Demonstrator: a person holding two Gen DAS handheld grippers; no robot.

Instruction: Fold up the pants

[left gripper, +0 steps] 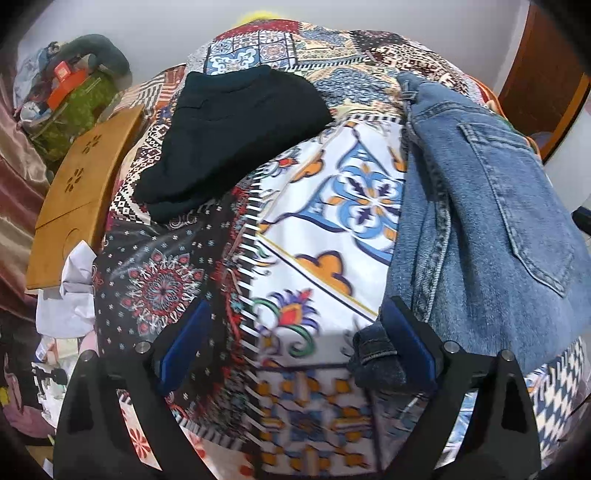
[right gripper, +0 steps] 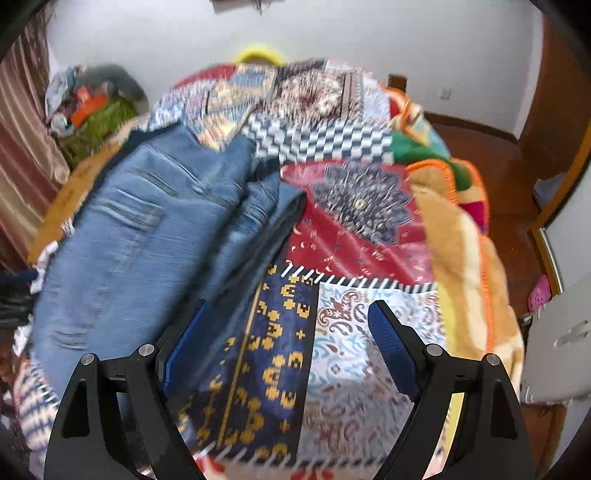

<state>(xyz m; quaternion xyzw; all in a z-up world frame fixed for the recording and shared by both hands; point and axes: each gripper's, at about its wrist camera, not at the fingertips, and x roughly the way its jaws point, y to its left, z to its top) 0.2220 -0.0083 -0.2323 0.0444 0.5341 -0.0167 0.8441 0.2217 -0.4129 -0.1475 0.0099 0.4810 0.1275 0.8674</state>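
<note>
Blue jeans (left gripper: 491,206) lie bunched on the patchwork bedspread (left gripper: 325,206), right of the folded black garment (left gripper: 229,140). Left gripper (left gripper: 295,350) gapes wide; a denim edge apparently touches its right finger, ungripped. Right gripper (right gripper: 291,350) stands wide, empty, beside the jeans.

I'm looking at a bedroom in somebody's home. Ahead of my left claw spreads a bed under a patchwork bedspread (left gripper: 332,206), with a plain white wall (left gripper: 110,22) beyond it. Off to that claw's left sits a wooden lap tray (left gripper: 77,192) and, further back, a heap of clothes and bags (left gripper: 74,88) against a striped curtain (right gripper: 26,147). From my right claw, a fleecy orange-edged blanket (right gripper: 461,236) lies to the right, then red-brown flooring (right gripper: 517,177) and a pink slipper (right gripper: 540,291).
</note>
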